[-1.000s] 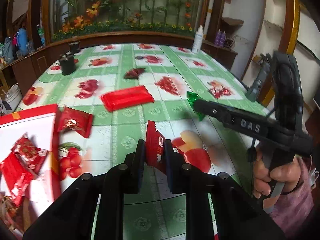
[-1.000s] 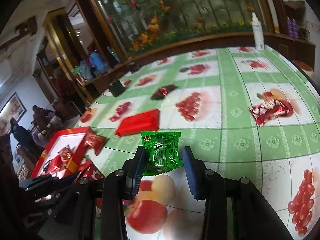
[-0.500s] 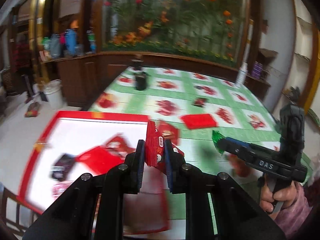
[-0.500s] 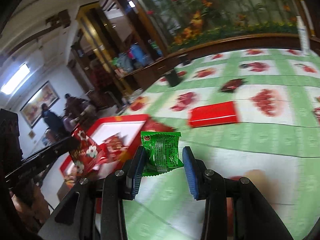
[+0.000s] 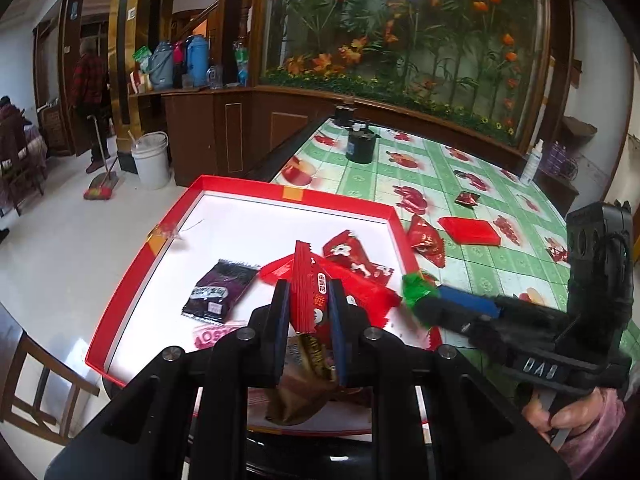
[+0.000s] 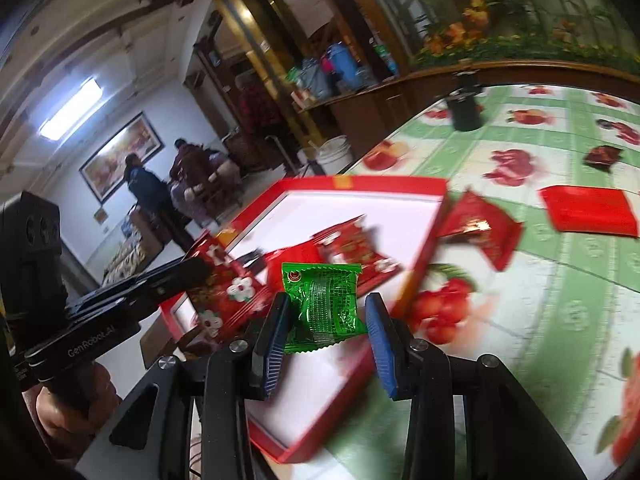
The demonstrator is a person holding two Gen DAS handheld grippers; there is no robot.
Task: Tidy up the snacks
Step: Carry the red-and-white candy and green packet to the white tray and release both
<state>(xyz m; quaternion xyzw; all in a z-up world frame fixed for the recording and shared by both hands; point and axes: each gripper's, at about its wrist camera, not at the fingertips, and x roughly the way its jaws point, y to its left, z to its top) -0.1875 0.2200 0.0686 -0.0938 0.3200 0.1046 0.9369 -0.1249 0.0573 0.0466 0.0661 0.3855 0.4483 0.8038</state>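
The red snack packet (image 5: 310, 288) is a flat, glossy foil sachet with crimped, saw-toothed ends and a small white label with print on its face. It stands on edge, its top crimp rising above the left gripper (image 5: 308, 312), whose jaws are drawn nearly together and clamped on the packet's lower half.

The green snack packet (image 6: 326, 304) is a small, crinkled pillow pack with a fine printed grid and a round red mark in one corner. It sits between the jaws of the right gripper (image 6: 328, 332), which stand partly apart; its left edge lies against the left pad, while a gap shows between its right edge and the right pad, so the grip seems to be taken lower down, where the pack's bottom crimp meets the jaws.

Below and just beyond both pairs of jaws lies the red box (image 5: 248, 186), shallow, white inside with a red rim, resting on the tabletop (image 5: 448, 176) with one side overhanging its edge. In it, ahead of the left jaws, lie several red packets and a dark purple packet (image 5: 220, 290) off to their left. To the right of the jaws, outside the box, a red wrapped snack (image 5: 426, 242) and a flat red packet (image 5: 470, 231) lie on the green checked cloth.
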